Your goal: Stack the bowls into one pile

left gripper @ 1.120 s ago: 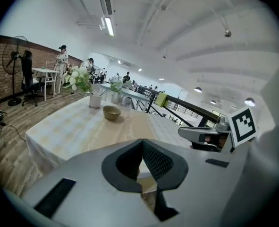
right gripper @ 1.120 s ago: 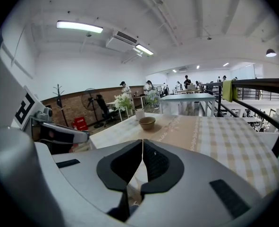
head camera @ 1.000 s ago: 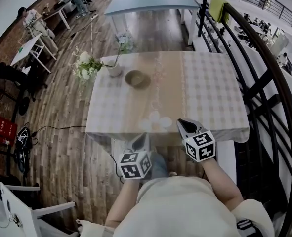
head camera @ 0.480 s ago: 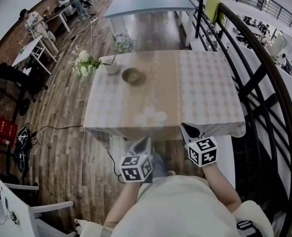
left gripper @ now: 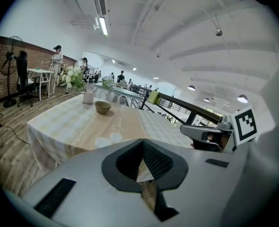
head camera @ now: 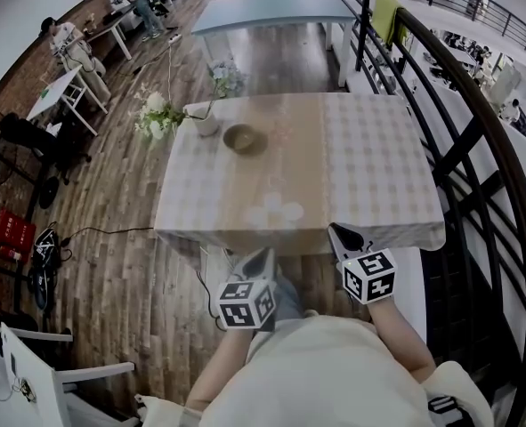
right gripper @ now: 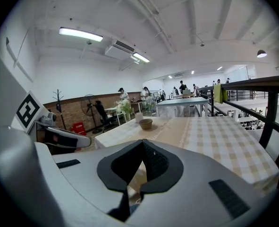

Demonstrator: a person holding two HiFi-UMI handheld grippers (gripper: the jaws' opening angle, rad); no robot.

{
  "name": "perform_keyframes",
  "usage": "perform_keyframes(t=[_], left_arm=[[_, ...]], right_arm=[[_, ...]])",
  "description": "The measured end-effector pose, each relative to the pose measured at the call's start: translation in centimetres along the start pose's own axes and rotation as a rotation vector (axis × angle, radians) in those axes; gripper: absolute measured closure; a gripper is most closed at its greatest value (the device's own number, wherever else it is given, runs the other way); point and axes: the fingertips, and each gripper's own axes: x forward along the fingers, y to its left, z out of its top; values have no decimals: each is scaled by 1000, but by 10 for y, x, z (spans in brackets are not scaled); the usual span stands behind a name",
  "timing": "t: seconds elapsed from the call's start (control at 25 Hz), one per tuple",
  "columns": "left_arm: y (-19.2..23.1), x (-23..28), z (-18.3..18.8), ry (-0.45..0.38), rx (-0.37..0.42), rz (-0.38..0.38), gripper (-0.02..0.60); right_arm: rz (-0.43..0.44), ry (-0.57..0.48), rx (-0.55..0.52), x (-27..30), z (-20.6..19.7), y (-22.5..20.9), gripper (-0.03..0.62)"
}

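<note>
Head view, bowl [head camera: 245,139] beside vase [head camera: 206,124], gripper views, both jaws together.

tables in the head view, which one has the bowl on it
The near table with the checked cloth: the brown bowl sits toward its far left corner, beside the white vase. The blue-grey table beyond shows no bowl.

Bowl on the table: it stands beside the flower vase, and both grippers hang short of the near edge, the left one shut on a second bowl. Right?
Not quite: the left gripper holds nothing. The left gripper view shows its jaws together and empty. The rest stands: the bowl is beside the flower vase, and the right gripper also hangs short of the table.
</note>
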Motion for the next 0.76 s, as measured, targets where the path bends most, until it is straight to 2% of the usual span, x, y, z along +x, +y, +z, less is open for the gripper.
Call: perform_keyframes(t=[0.76], left_arm=[[-4,6,1,11,-3,-16,578]], right_arm=[[54,-20,-18,-1,9,15,594]])
